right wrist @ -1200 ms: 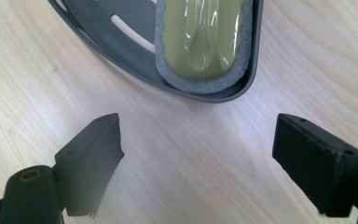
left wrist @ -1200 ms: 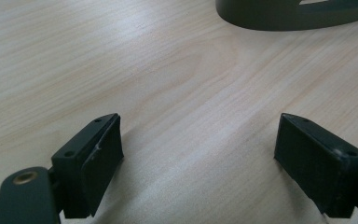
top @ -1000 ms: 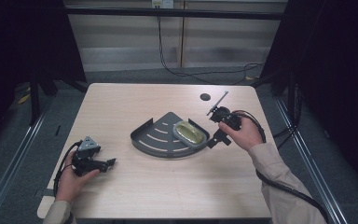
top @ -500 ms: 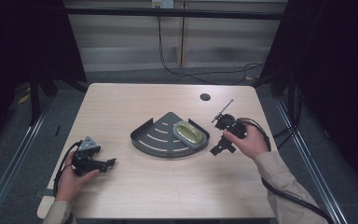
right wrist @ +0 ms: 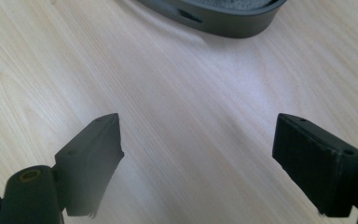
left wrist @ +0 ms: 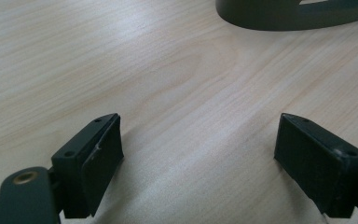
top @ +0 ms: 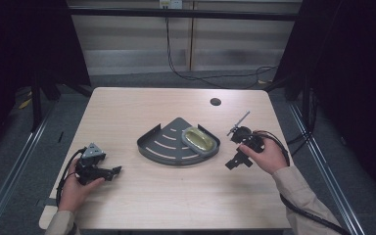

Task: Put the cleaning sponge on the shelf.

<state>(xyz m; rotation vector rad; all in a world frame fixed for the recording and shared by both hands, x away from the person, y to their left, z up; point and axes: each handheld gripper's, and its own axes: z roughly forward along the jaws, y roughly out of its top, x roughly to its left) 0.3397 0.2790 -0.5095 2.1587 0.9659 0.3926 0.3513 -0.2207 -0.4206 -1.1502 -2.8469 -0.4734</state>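
Here, a dark grey fan-shaped tray (top: pixel 169 147) sits at the middle of the wooden counter (top: pixel 147 107), its curved wall toward the near side and its point toward the far side. Pale slots run in arcs across its floor. In its right part lies a yellowish-green oval thing inside a grey rim, the dish (top: pixel 199 140); what it is exactly I cannot tell.

The left gripper (top: pixel 112 171) rests low on the counter at the near left, held in the left hand (top: pixel 76 188), pointing right toward the tray and well apart from it. In its own view its fingers (left wrist: pixel 100 154) stand wide apart with bare wood between them, and the tray's wall (left wrist: pixel 289 14) shows at the far top edge.

The right gripper (top: pixel 236 161) is just right of the tray, held by the right hand (top: pixel 269 156), close to the tray but not touching it. Its fingers (right wrist: pixel 314 161) are also spread wide over bare wood, with the tray's rim (right wrist: pixel 223 18) ahead.

A small dark hole (top: pixel 215 102) marks the far right of the counter.
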